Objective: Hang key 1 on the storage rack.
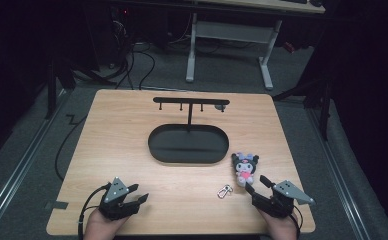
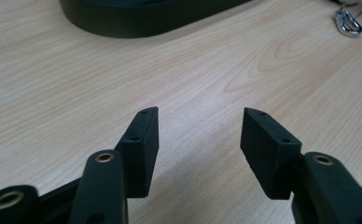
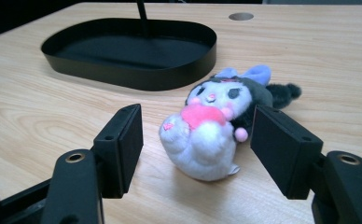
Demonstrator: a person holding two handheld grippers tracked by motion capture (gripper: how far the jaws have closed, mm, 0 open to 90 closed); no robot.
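A small plush toy [image 1: 245, 169] with a dark head, blue ears and a pink heart lies on the wooden table, right of centre. In the right gripper view the plush toy [image 3: 202, 149] lies just ahead of my right gripper [image 3: 198, 114], in line with the gap between its jaws. They stand open and neither pad touches it. In the high view my right gripper [image 1: 257, 185] sits just below the toy. My left gripper [image 1: 138, 194] rests near the front left edge, and its jaws [image 2: 200, 135] are open over bare wood.
A black oval tray [image 1: 157, 150] with an upright post and a hook bar [image 1: 191, 101] stands mid-table. A small metal clasp [image 1: 225, 191] lies left of the right gripper and appears as a metal clasp [image 2: 349, 23] far ahead of the left one.
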